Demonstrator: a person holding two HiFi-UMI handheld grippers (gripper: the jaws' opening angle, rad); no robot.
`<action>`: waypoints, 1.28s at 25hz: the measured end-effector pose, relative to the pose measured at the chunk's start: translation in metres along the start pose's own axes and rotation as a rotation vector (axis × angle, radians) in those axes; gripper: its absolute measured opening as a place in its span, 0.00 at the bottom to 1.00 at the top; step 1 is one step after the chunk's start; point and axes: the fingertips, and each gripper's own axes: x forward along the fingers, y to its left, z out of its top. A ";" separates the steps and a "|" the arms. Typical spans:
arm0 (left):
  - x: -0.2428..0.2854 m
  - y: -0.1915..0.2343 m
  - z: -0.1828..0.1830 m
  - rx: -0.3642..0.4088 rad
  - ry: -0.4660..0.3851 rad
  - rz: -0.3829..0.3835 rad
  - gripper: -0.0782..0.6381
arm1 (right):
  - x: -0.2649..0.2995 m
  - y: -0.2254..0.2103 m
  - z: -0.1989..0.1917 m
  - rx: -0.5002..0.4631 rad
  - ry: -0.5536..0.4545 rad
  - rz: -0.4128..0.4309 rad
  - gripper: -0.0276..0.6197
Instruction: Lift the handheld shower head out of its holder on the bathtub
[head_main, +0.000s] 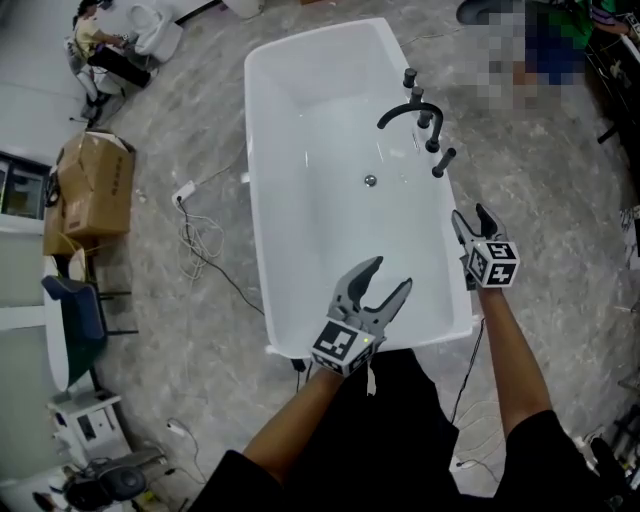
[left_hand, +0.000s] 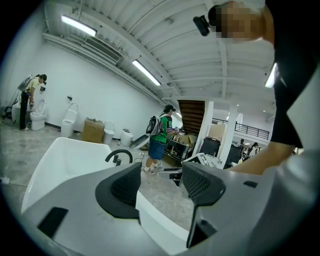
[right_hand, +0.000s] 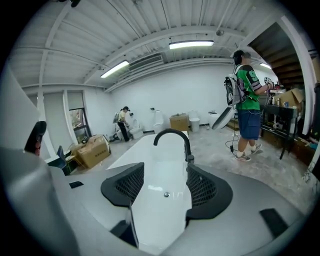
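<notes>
A white bathtub (head_main: 300, 240) fills the middle of the head view. Black fittings stand in a row on its right rim: a curved spout (head_main: 400, 113), knobs, and nearest me a slanted black stick that looks like the handheld shower head (head_main: 443, 162) in its holder. My right gripper (head_main: 471, 217) hovers open just outside that rim, a short way on the near side of the shower head and empty. In the right gripper view its jaws (right_hand: 165, 187) frame the tub and the spout (right_hand: 172, 135). My left gripper (head_main: 393, 273) hangs open and empty over the tub's near end.
A cardboard box (head_main: 95, 185) and a blue chair (head_main: 75, 310) stand left of the tub, with loose cables (head_main: 200, 235) on the floor between. A person in a green shirt (right_hand: 247, 105) stands beyond the tub's right side. Another person (head_main: 95, 40) is at the far left.
</notes>
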 end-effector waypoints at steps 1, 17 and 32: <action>0.002 0.002 -0.001 -0.010 0.001 -0.002 0.44 | 0.010 -0.004 -0.001 -0.003 0.006 -0.002 0.41; 0.041 0.029 -0.028 -0.058 0.005 0.018 0.44 | 0.143 -0.058 -0.028 -0.075 0.080 -0.010 0.41; 0.044 0.053 -0.050 -0.130 0.005 0.103 0.44 | 0.213 -0.090 -0.051 -0.062 0.130 -0.016 0.41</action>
